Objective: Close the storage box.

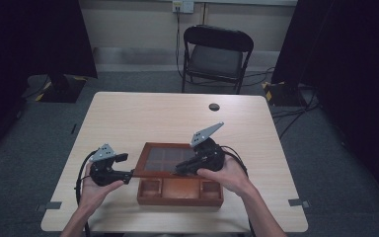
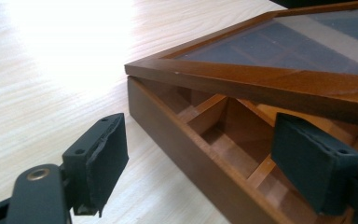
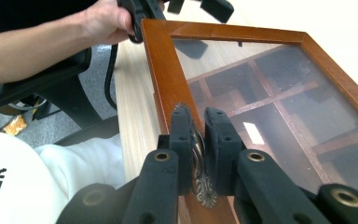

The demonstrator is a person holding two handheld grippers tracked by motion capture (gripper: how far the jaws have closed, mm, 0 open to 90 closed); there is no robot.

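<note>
A wooden box (image 1: 179, 191) with inner compartments sits on the near half of the table (image 1: 128, 118), its long front side facing the person. Its glass-paned lid (image 1: 164, 160) is raised at the front edge and tilts up away from the box body, hinged along the far side.

The right gripper (image 1: 181, 169) is clenched on the ornate metal handle (image 3: 196, 154) fixed to the front rail of the lid. In the right gripper view the two black jaws stand almost together with the handle pinched between the pads, and the lid frame runs away from the jaws toward the upper right. Through the glass the compartment dividers are visible below.

The left gripper (image 1: 128, 177) is released. It lies at the left end of the box, just beside the lid's front left corner. In the left gripper view the jaws stand wide apart: one pad (image 2: 105, 161) is over bare table outside the box wall, the other over the open compartments, under the raised lid edge. Neither pad presses on the wood.
</note>
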